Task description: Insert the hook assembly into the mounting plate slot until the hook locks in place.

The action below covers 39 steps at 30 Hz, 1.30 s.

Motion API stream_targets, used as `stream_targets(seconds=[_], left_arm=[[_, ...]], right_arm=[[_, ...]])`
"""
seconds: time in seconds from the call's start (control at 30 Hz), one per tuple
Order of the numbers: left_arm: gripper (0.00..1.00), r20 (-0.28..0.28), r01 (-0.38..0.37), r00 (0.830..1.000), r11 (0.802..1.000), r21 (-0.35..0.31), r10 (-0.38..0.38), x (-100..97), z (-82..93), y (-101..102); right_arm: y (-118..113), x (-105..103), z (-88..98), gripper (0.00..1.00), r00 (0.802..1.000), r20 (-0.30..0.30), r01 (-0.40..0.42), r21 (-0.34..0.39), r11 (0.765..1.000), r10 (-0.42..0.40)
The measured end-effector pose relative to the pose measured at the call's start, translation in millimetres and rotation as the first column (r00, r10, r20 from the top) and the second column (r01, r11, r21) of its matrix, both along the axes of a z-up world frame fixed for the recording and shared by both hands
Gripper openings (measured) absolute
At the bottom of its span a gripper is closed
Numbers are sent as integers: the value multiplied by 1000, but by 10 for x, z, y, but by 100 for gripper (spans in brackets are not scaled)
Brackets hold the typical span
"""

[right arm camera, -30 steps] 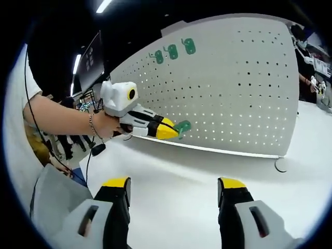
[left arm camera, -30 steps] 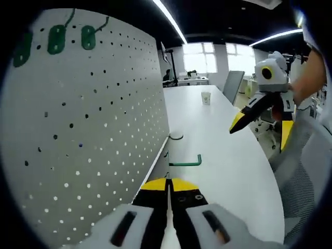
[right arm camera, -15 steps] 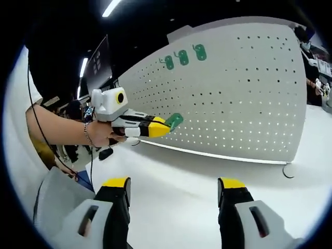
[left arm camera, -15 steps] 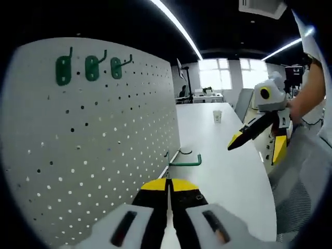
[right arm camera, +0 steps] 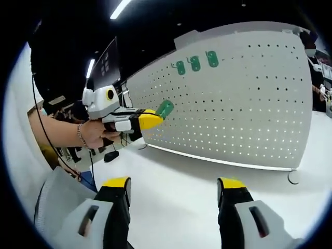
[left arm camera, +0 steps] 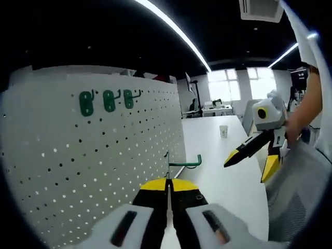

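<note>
A green hook (left arm camera: 184, 163) sticks out past the tips of my left gripper (left arm camera: 168, 182), which is shut on it; the right gripper view shows this hook's green plate (right arm camera: 165, 109) at that gripper's (right arm camera: 151, 119) tip, held up in front of the board. The white pegboard (left arm camera: 93, 155) stands upright to the left, also seen as the pegboard (right arm camera: 233, 109) in the right gripper view. Three green hooks (left arm camera: 108, 101) hang in a row near its top; these hooks (right arm camera: 195, 63) show there too. My right gripper (right arm camera: 174, 189) is open above the table with nothing between its fingers; it also shows at the right (left arm camera: 249, 155).
The white table (left arm camera: 223, 171) runs along the pegboard's foot. A paper cup (left arm camera: 223, 130) stands far down the table. A small ring-shaped object (right arm camera: 294, 177) lies by the board's right end. A person's forearm (right arm camera: 57, 132) holds the left gripper. Grey chair backs sit at the table's edge.
My left gripper has risen with the hook, from near the pegboard's foot to mid-height. The three hung hooks now look closer to its level. The right gripper stays open and still.
</note>
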<state>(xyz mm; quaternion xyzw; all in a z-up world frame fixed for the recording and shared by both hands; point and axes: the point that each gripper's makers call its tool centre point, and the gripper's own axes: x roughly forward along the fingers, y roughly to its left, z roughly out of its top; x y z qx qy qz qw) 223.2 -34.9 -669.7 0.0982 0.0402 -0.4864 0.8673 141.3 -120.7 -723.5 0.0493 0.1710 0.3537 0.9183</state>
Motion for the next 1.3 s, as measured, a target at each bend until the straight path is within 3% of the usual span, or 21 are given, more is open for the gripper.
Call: stream_targets(seconds=[0.23,0.43,0.5,0.9,1.07,1.17,1.3], left_arm=[[1,24,-74,997,994,-77,76,-122,150,168],[1,38,-89,995,992,-85,92,-261,176,219],[1,15,-93,995,987,-131,96,-288,217,237],[1,31,-119,992,983,-139,125,-304,250,254],[1,31,-126,991,982,-143,132,-297,259,262],[1,32,-128,991,982,-142,133,-301,259,259],[1,31,-128,990,981,-143,134,-297,261,254]], right_arm=[[52,-38,114,65,999,43,-13,21,1000,12],[66,-62,142,65,999,44,-19,31,999,18],[57,-71,154,65,999,49,-17,34,999,16],[66,-68,194,62,998,55,-15,50,999,12],[82,-42,697,58,975,216,-1,215,977,-46],[82,-41,792,57,974,217,-6,283,959,-58],[89,-14,800,56,976,209,-2,293,956,-61]])
